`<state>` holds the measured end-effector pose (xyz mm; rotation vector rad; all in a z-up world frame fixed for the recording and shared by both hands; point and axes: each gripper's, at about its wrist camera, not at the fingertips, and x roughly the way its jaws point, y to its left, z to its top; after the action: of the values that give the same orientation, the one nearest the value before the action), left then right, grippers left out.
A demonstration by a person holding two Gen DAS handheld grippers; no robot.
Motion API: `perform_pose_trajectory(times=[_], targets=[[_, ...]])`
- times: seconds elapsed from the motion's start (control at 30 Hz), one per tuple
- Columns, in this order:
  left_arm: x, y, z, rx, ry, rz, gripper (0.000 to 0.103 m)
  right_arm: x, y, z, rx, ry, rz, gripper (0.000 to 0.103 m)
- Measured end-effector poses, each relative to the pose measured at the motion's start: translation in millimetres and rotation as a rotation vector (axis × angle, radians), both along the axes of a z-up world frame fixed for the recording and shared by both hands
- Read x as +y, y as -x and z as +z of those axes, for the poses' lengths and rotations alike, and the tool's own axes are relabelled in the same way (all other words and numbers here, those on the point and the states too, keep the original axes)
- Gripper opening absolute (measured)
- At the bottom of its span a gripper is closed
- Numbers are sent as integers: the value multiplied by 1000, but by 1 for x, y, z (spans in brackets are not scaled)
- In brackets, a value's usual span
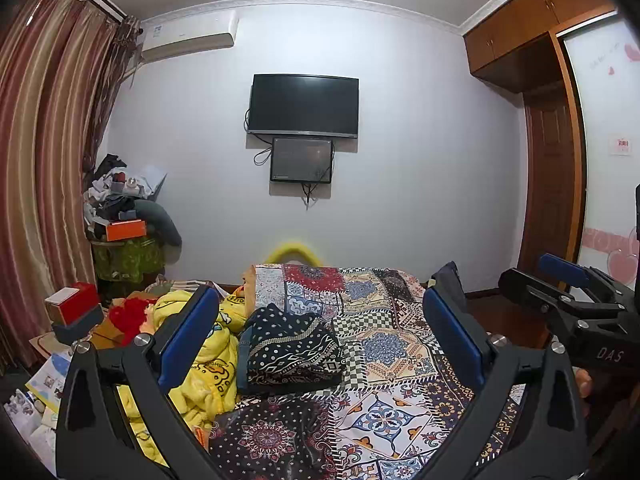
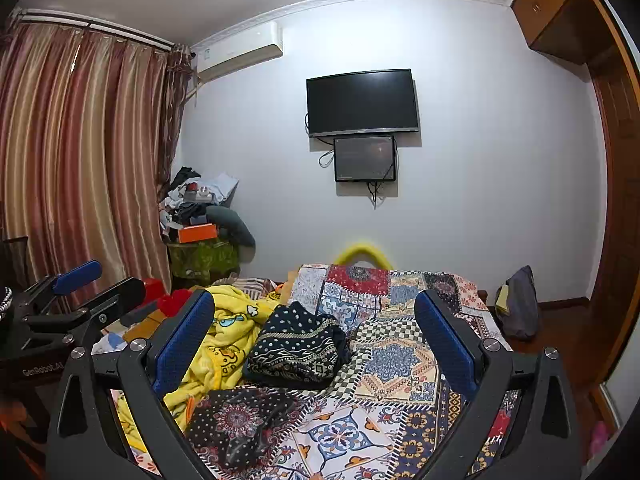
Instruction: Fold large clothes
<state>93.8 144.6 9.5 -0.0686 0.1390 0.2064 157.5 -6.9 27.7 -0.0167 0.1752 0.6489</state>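
A folded dark navy garment with white dots and geometric bands (image 1: 294, 350) lies on the patchwork bedspread (image 1: 384, 340) in the middle of the bed; it also shows in the right wrist view (image 2: 298, 346). A second dark garment with mandala print (image 1: 268, 436) lies flat nearer to me, also in the right wrist view (image 2: 240, 424). My left gripper (image 1: 320, 332) is open and empty, held above the bed. My right gripper (image 2: 316, 332) is open and empty too, and shows at the right in the left wrist view (image 1: 560, 284).
A yellow cartoon blanket (image 1: 204, 360) is heaped on the bed's left side. Boxes and a red item (image 1: 76, 308) lie on the floor left. A cluttered side table (image 1: 124, 232) stands by the curtain. A grey bag (image 2: 518, 306) sits right of the bed. A wardrobe (image 1: 552, 184) stands at the right.
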Motion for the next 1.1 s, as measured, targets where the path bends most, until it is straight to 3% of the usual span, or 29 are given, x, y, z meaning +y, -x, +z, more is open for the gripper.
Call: perform_pose_trajectory(times=[1.1], targets=[[1,-6,-3,34,30,-58,102,8,0,2,15,-21,-37,100]])
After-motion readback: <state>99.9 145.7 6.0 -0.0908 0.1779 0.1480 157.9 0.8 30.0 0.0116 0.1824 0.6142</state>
